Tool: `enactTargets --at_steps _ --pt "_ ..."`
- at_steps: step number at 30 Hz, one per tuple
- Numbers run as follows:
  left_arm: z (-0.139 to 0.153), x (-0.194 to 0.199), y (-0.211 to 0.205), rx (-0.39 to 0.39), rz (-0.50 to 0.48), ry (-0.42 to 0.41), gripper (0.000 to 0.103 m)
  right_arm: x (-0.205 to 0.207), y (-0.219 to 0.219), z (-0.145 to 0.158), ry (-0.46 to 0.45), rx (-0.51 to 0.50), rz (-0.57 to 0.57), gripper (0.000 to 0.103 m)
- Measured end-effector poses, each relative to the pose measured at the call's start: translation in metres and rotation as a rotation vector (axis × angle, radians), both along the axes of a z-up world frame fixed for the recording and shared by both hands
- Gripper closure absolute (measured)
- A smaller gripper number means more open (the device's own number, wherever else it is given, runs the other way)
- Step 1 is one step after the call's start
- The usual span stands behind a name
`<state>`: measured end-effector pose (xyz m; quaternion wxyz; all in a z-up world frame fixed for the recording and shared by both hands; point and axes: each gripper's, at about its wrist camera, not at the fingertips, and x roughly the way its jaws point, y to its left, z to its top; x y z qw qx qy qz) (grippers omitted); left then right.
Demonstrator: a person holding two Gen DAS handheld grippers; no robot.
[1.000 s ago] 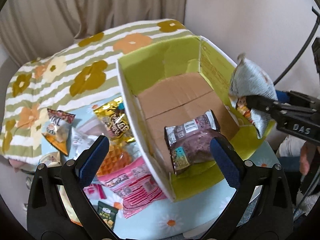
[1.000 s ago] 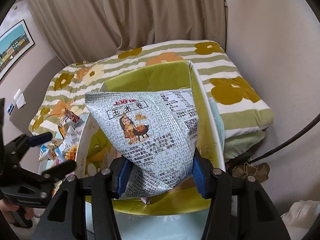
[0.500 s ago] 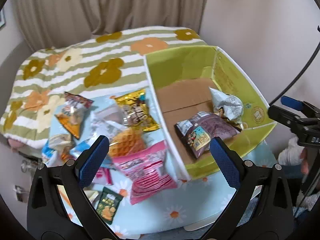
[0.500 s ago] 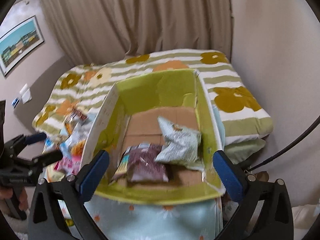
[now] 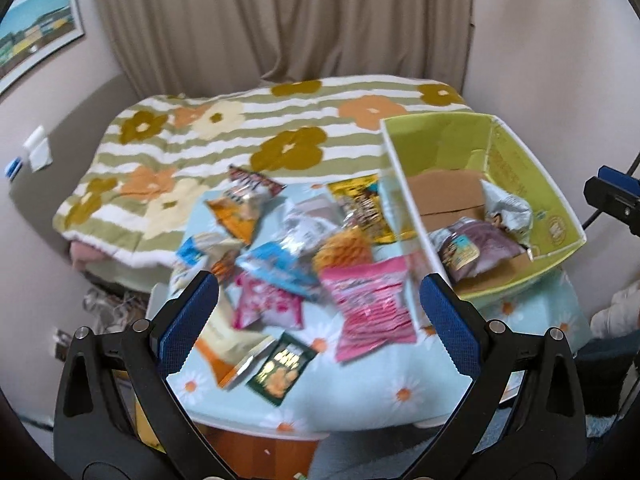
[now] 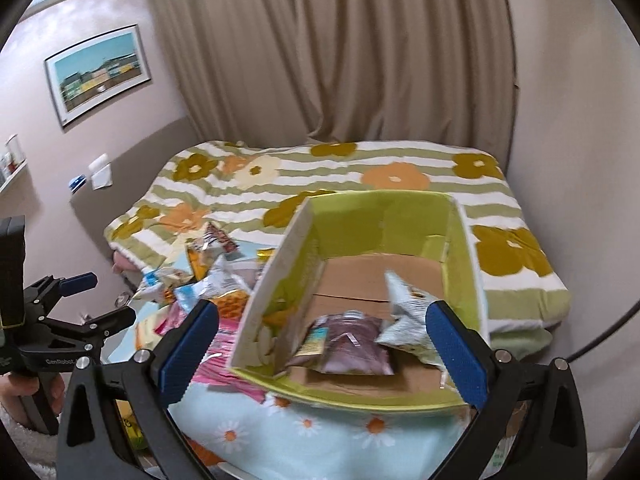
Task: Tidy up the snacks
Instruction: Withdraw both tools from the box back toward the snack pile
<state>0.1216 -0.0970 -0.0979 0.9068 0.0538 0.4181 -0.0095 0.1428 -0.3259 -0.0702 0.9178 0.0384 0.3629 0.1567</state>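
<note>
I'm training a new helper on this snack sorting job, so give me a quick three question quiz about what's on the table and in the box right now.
1. True or false: the green box is empty.
2. Which packet lies nearest the left gripper?
A. gold packet
B. dark green packet
C. orange packet
3. Fill in: the right gripper is ___ and holds nothing.

Key:
1. False. A purple packet and a silver packet lie inside.
2. B
3. open

Two packets [image 6: 352, 344] lie in the box [image 6: 264, 292]; loose snacks [image 5: 296, 256] lie left.
</note>
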Motion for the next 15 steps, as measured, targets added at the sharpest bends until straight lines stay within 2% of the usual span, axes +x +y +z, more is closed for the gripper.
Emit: enactTargets --at_steps 7,10,15 --pt "-0.001 -0.019 0.048 -0.038 0.039 0.0 0.003 -0.006 0.044 -0.002 -0.009 0.008 0.051 0.0" --pt "-0.004 -0.018 0.069 -0.021 0.03 -0.001 0.003 -0.002 0.069 -0.008 0.004 0.016 0.047 0.0" --pt "-0.012 -0.003 0.111 -0.043 -0.016 0.026 0.003 0.001 0.108 -0.018 0.034 0.044 0.0 0.0"
